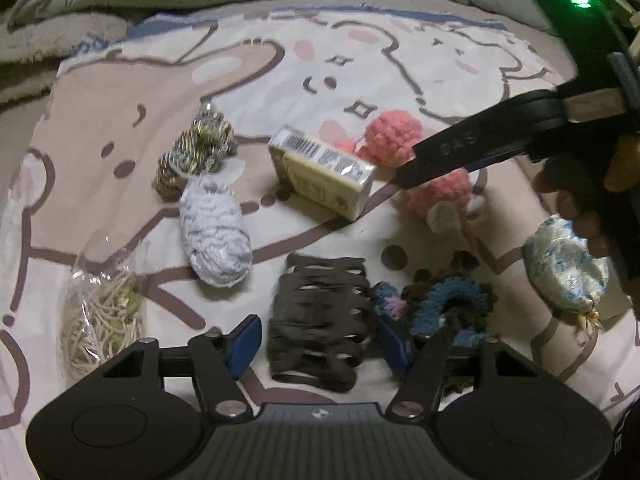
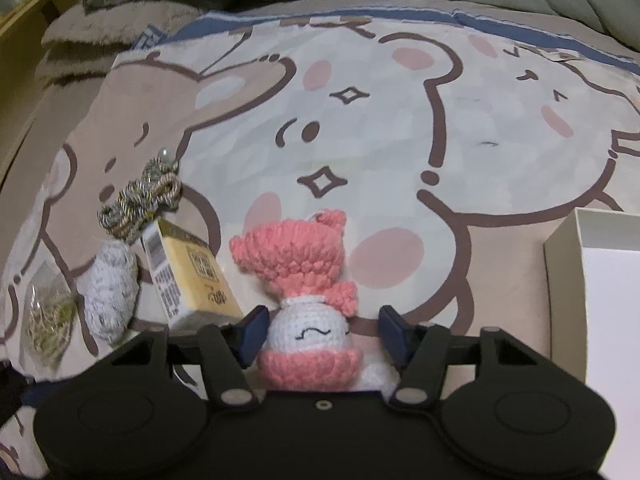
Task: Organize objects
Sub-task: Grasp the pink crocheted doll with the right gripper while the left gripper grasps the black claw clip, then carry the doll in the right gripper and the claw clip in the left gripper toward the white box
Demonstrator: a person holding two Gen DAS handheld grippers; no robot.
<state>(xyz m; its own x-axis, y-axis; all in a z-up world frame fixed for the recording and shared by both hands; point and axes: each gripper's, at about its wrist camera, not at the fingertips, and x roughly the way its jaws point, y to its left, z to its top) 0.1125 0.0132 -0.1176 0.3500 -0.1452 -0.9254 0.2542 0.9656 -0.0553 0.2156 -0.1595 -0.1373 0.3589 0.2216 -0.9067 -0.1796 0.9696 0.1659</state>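
While our left gripper (image 1: 318, 342) straddles the hair ties (image 1: 318, 320) and our right gripper (image 2: 322, 334) straddles the doll (image 2: 308, 312) on the blanket (image 2: 360, 128), both jaws stand apart; next we clamp, then lift toward the box (image 2: 608, 280).

Colours across the bed (image 2: 500, 168) and the small things we see on it.

We see a cream and tan cartoon-bear blanket (image 1: 120, 92) outlined in brown with pink cheeks, a pink and white crochet doll (image 2: 304, 300), a yellow box (image 1: 320, 172), a pale grey yarn bundle (image 1: 214, 236), dark brown bands (image 1: 320, 320), a blue and brown scrunchie (image 1: 448, 308), and black tongs (image 1: 316, 346) with blue pads (image 1: 244, 344).
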